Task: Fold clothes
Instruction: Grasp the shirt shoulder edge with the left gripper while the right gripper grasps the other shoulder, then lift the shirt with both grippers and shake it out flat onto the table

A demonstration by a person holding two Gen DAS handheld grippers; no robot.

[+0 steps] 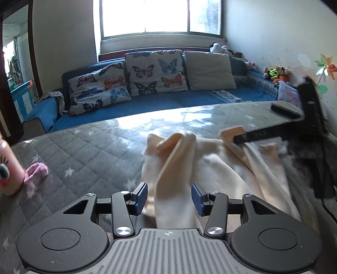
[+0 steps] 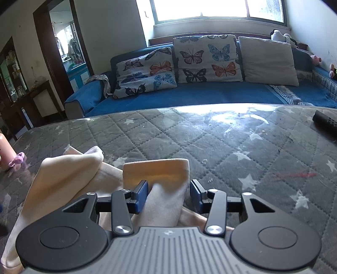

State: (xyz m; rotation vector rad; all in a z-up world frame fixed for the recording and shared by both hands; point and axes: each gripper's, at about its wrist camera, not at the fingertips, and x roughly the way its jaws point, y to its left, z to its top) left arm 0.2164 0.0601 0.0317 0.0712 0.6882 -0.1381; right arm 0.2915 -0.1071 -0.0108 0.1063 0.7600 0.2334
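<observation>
Garment (image 1: 210, 168): cream cloth, rumpled, lying on the quilted table cover (image 1: 84, 151) near the front edge; one fold stands up in a ridge between the two grippers.

Left gripper (image 1: 169, 198): jaws half open; a band of cloth runs up between the blue pads (image 1: 142, 196), which stand clear of it on both sides. No grip.

Right gripper (image 2: 168, 197): jaws about half open around a raised cuff-like fold (image 2: 155, 170); cloth touches the left pad, while a gap shows at the right pad. Not clamped as far as the view shows. The left wrist view shows this gripper's finger reaching into a hem at the right of the garment.

Step in hand, by judgement: taking hold of two edges of the garment to lift or spread it; folding proper is not yet begun, as the cloth is bunched and no flat fold shows.

Next move, by judgement: both pairs of pads need to close on a single layer of edge, then draw apart to flatten the cloth. Risk: pinching several layers at once, which would leave it twisted.

Surface: grey quilted cover with pale stars, under a glossy, scratched sheet that catches window glare. Pink bottle (image 1: 8, 166) and pink scrunchie (image 1: 35, 170) at the left; black remote (image 2: 325, 123) at the far right.

Room: blue sofa (image 2: 189, 94), butterfly cushions (image 2: 206, 59), plain cushion, bright window (image 1: 160, 16), soft toys on the ledge.
</observation>
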